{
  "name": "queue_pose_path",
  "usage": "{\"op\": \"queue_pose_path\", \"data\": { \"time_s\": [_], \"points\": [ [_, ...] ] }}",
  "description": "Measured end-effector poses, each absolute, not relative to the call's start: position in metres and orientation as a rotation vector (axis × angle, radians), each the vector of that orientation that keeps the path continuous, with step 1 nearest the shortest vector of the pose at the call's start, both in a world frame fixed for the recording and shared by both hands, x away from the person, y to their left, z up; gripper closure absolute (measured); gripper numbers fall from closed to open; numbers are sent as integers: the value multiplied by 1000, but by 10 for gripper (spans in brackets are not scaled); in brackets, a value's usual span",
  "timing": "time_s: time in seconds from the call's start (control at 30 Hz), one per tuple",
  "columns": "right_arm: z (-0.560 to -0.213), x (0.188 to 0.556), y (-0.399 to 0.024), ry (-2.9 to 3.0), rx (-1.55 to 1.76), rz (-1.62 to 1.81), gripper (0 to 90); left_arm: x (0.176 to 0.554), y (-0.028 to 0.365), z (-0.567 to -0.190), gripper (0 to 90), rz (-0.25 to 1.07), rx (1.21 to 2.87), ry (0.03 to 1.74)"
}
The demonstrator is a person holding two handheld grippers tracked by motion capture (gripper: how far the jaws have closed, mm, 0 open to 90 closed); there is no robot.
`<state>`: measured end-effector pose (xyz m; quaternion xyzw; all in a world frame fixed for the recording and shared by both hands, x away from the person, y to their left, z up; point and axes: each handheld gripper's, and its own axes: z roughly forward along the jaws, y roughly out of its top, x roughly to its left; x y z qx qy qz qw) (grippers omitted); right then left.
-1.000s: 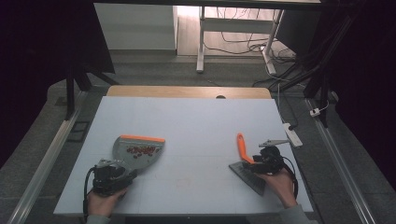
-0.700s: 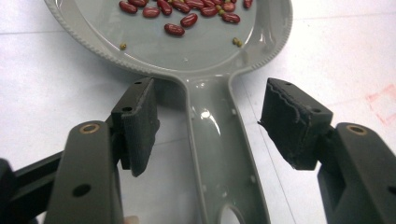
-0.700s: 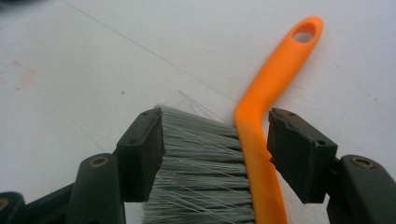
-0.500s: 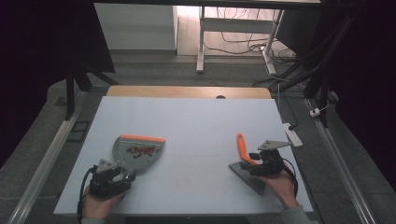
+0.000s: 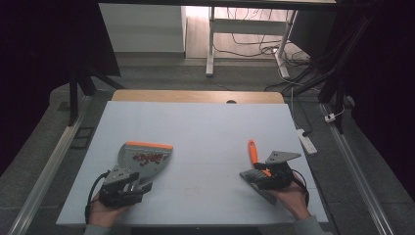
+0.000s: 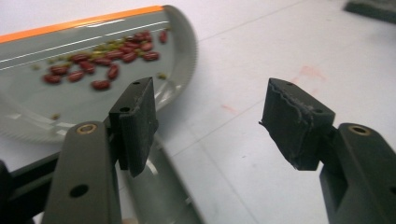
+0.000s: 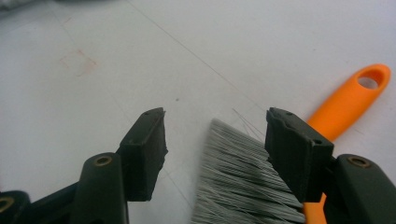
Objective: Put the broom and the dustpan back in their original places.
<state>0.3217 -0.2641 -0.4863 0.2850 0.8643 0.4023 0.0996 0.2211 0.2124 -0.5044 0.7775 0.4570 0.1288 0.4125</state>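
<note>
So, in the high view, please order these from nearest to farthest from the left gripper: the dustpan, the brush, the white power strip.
From the left gripper:
1. Dustpan, just beyond it on the table's left side, beans inside.
2. Brush, across the table, by the right gripper.
3. White power strip, on the floor past the table's right edge.

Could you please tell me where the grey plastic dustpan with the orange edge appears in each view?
High view: the grey plastic dustpan with the orange edge lies left of centre on the white table.
Left gripper view: upper left, holding red beans.
Right gripper view: I cannot make it out.
Shared landmark: the beans in the pan.
</note>
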Motion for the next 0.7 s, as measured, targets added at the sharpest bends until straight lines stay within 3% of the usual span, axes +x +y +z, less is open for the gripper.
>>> {"op": "queue_pose_path", "data": {
  "time_s": [0.7],
  "points": [
    [-489,311,-256,2530,712,1244,392,230,205,-508,354,242,1996,1115]
  ]
}}
